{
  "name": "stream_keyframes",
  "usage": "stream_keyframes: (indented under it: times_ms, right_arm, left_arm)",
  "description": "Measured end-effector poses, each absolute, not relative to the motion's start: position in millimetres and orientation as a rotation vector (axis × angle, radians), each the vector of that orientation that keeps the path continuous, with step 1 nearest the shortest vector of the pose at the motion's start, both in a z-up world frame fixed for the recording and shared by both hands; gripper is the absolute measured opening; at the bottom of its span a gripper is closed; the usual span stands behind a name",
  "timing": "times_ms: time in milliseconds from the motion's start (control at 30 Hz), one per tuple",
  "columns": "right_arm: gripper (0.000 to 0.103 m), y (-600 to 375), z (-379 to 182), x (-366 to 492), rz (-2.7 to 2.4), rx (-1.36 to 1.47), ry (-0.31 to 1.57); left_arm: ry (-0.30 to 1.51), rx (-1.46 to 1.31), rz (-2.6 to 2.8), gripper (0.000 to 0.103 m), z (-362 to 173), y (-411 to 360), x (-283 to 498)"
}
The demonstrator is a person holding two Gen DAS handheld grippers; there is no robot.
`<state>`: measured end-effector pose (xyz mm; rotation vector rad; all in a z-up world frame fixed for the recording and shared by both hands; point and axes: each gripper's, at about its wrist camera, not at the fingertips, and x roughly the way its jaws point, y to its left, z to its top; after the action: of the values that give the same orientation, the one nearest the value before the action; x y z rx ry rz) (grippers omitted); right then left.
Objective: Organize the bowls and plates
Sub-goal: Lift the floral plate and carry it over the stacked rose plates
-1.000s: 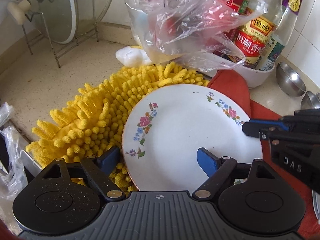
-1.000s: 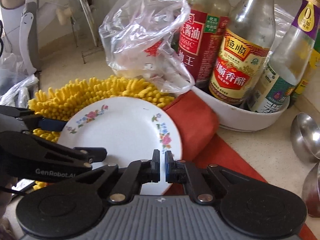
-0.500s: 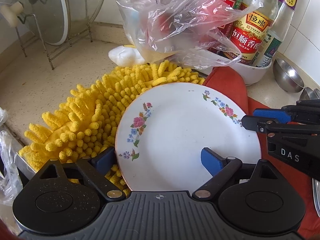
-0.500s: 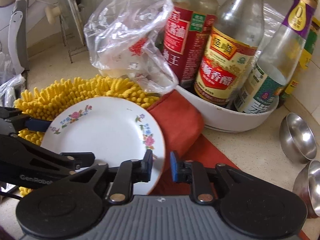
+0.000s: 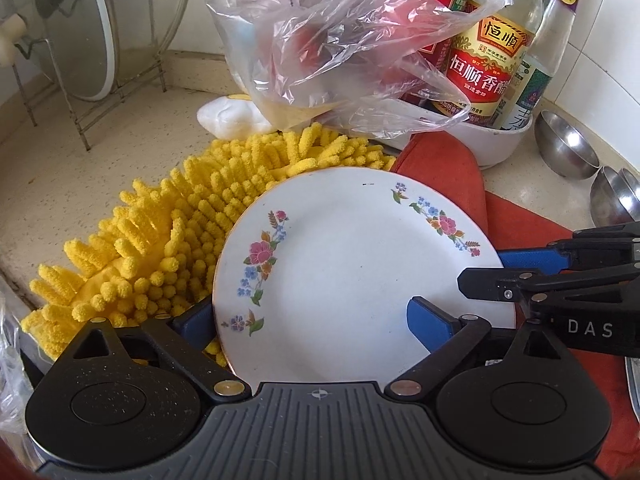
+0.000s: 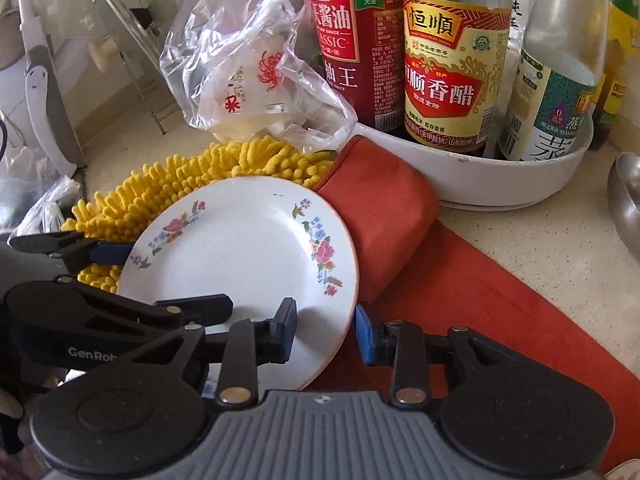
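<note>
One floral plate (image 5: 348,272) rests on yellow mop (image 5: 168,232) & red cloth (image 6: 460,280); left gripper (image 5: 312,320) and right gripper (image 6: 326,332), jaws just widening, straddle its rim unclenched. Three steel bowls (image 5: 568,148) at 3 o'clock, two cut off.

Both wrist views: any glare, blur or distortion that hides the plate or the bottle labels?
Left wrist view: sharp, strong fisheye bend at the edges; the plate is evenly lit, and a crumpled bag with bright highlights veils one bottle label. Right wrist view: slightly soft, daylight from behind; the bottle labels stay readable, and the plate shows no glare.
</note>
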<state>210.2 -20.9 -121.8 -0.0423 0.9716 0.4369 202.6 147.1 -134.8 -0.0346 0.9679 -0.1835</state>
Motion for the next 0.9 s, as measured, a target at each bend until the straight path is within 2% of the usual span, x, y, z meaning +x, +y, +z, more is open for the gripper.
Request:
stream_keyframes:
  times_ms: [533, 900]
  right_arm:
    - [0.031, -38, -103, 200, 0.484, 0.062, 0.914]
    - [0.031, -72, -87, 187, 0.45, 0.072, 0.866]
  left_arm:
    - [0.872, -0.087, -0.159, 0.098, -96, 158, 191]
    - [0.83, -0.056, -0.174, 0.099, -75, 121, 184]
